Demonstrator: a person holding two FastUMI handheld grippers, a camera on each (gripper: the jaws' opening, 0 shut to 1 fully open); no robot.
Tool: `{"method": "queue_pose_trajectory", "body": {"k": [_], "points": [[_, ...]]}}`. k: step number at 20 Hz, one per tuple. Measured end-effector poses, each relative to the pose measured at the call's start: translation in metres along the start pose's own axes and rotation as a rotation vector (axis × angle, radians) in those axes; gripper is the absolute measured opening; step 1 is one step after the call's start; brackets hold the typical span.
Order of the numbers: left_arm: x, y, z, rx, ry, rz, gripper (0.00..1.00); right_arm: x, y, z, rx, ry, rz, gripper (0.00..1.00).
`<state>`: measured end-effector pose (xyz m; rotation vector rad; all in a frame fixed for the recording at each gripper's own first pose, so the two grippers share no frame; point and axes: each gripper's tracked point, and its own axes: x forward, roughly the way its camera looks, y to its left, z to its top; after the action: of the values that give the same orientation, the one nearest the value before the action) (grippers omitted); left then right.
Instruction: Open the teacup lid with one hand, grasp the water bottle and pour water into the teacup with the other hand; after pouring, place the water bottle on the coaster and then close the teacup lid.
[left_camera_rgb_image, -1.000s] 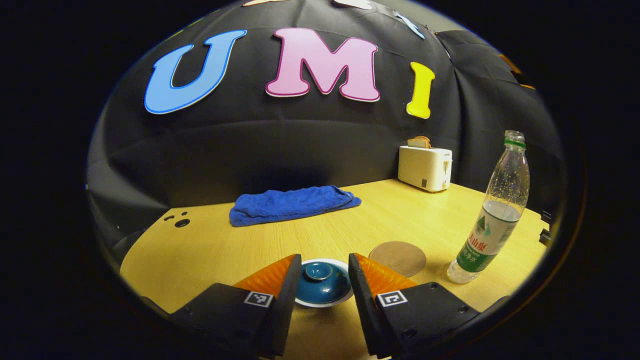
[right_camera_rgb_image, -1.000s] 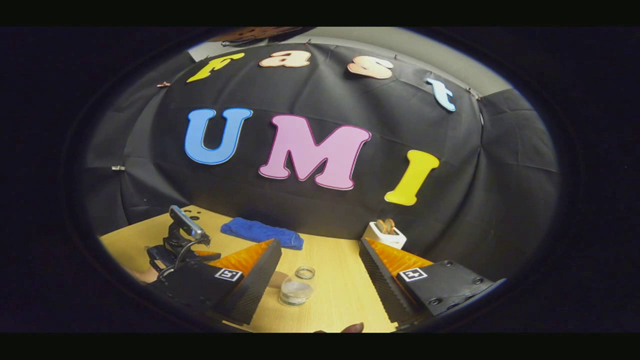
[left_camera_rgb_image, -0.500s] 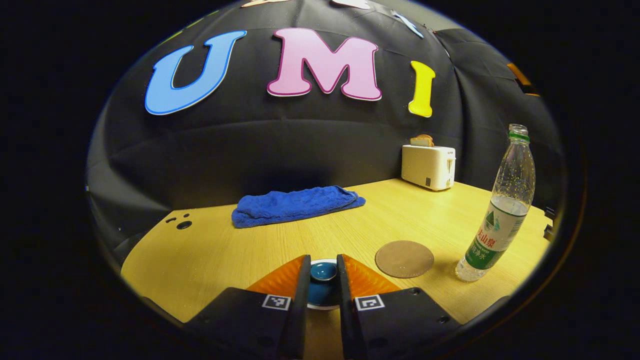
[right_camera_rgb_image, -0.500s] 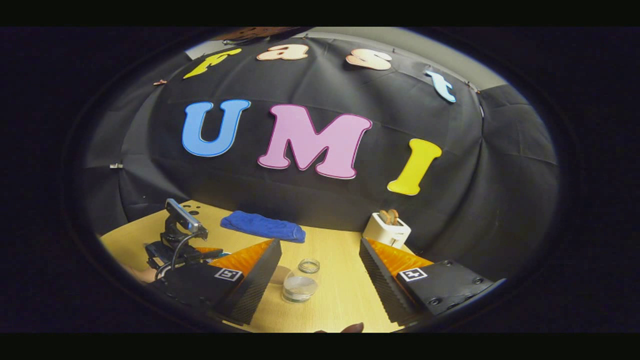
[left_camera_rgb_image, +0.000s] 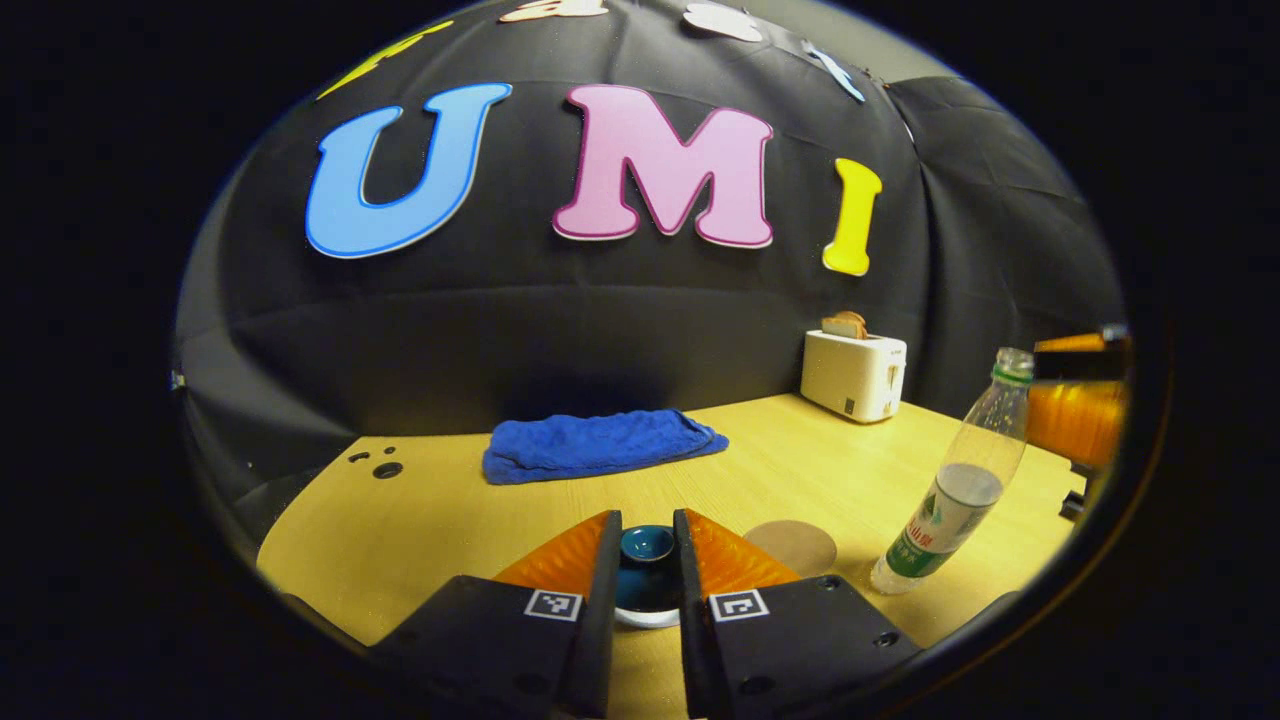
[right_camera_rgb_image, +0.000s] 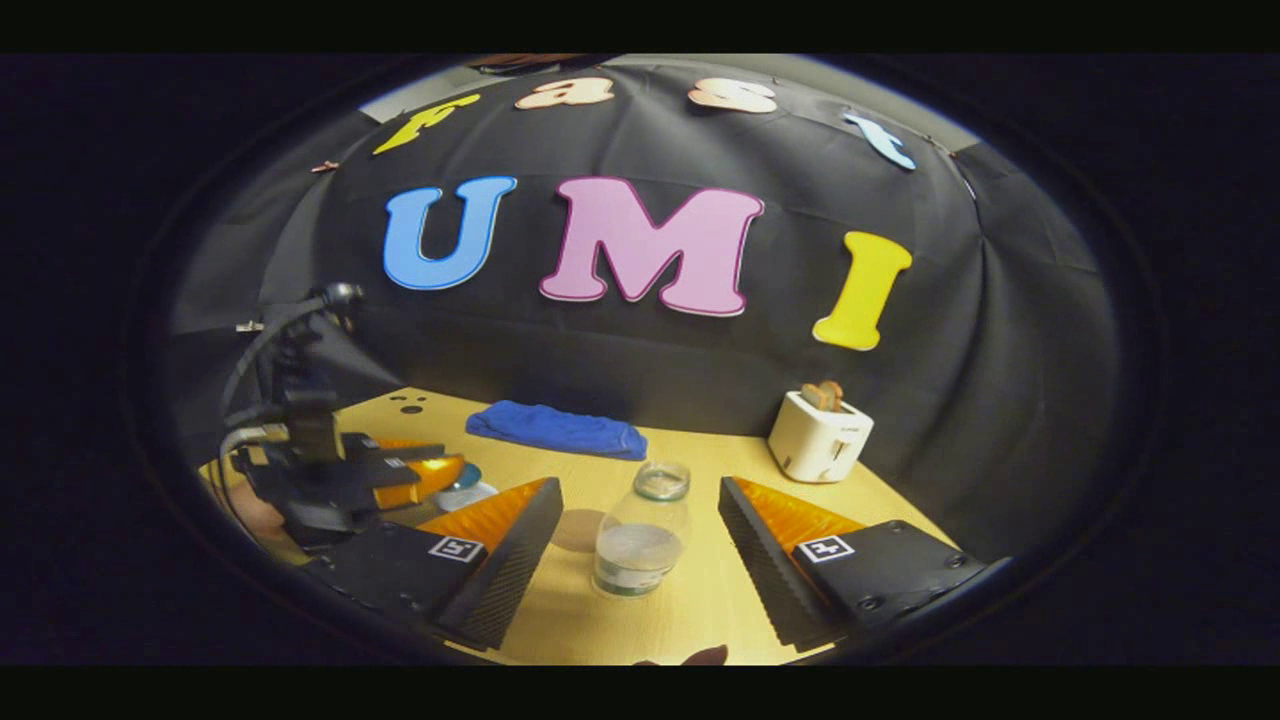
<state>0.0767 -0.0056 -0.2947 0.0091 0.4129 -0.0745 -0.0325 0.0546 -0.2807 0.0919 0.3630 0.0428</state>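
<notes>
In the left gripper view my left gripper (left_camera_rgb_image: 646, 520) is shut on the knob of the blue teacup lid (left_camera_rgb_image: 640, 588), with a white rim showing beneath; whether the lid is off the cup is hidden. The round brown coaster (left_camera_rgb_image: 790, 547) lies just right of it. Farther right stands the uncapped water bottle (left_camera_rgb_image: 950, 490), partly filled. In the right gripper view my right gripper (right_camera_rgb_image: 640, 530) is open, and the bottle (right_camera_rgb_image: 640, 540) stands upright between its fingers, touching neither. The left gripper (right_camera_rgb_image: 400, 480) and the teacup (right_camera_rgb_image: 465, 492) sit to the left, the coaster (right_camera_rgb_image: 578, 530) behind the bottle.
A folded blue towel (left_camera_rgb_image: 600, 445) lies near the back of the wooden table (left_camera_rgb_image: 420, 510). A white toaster (left_camera_rgb_image: 853, 375) with bread stands at the back right. A hand (right_camera_rgb_image: 262, 520) holds the left gripper at the table's left.
My left gripper closed on the lid knob, then its view rose. My right gripper came down and forward, so the bottle now stands between its open fingers.
</notes>
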Motion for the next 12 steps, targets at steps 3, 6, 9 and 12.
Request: {"method": "queue_pose_trajectory", "body": {"k": [3,6,9,12], "points": [[-0.017,0.013,0.013,-0.015,-0.018,0.028,0.32,0.013,-0.001,-0.027,0.023,0.013,0.012,0.97],[-0.03,0.024,0.023,-0.022,-0.028,0.049,0.32,0.025,-0.004,-0.048,0.033,0.026,0.015,0.98],[-0.042,0.031,0.033,-0.04,-0.049,0.076,0.32,0.034,-0.003,-0.068,0.038,0.033,0.019,0.98],[-0.047,0.033,0.035,-0.05,-0.057,0.091,0.28,0.043,0.001,-0.092,0.035,0.061,0.027,0.98]]}}
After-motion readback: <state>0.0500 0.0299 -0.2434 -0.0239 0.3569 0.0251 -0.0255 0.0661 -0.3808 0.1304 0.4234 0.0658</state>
